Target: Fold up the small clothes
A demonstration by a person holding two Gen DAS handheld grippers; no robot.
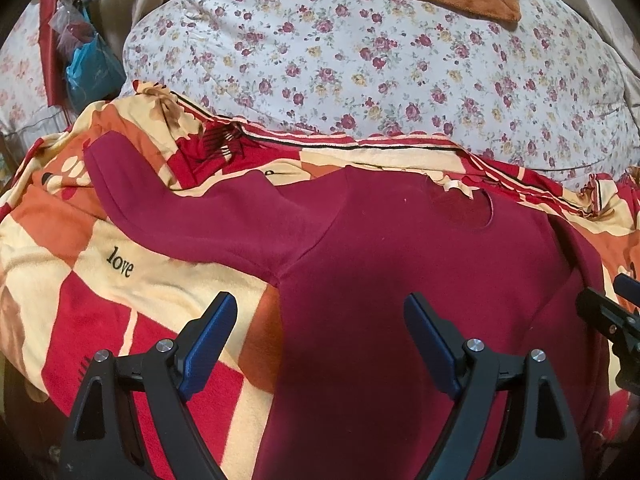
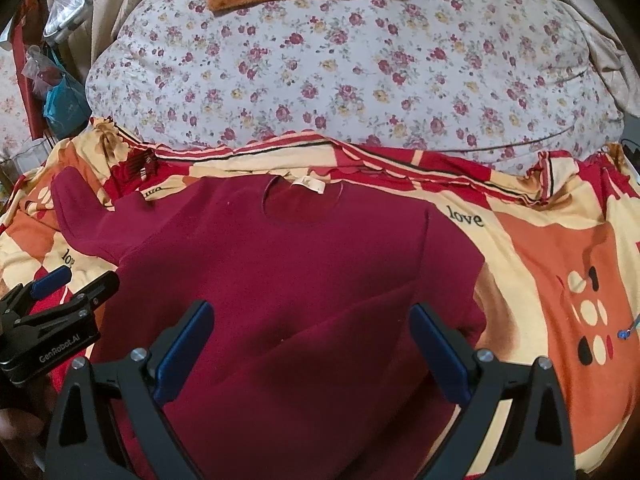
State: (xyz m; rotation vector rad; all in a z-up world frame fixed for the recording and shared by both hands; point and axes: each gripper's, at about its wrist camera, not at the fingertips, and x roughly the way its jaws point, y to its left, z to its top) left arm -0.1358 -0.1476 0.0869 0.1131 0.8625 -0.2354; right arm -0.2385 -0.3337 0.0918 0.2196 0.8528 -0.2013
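Maroon long-sleeved top [image 2: 280, 264] flat on patterned blanket [image 2: 540, 248] on bed, neck toward floral quilt [image 2: 340, 72]. Right sleeve lies folded across body; left sleeve [image 1: 172, 204] outstretched. Left gripper [image 1: 320, 332] and right gripper [image 2: 310, 336] hover above top, jaws released, holding nothing. Risk: pinching blanket with hem (similar reds), dragging the fold askew. Containers: teal bag [image 1: 90, 72] at far left, contents indiscernible.
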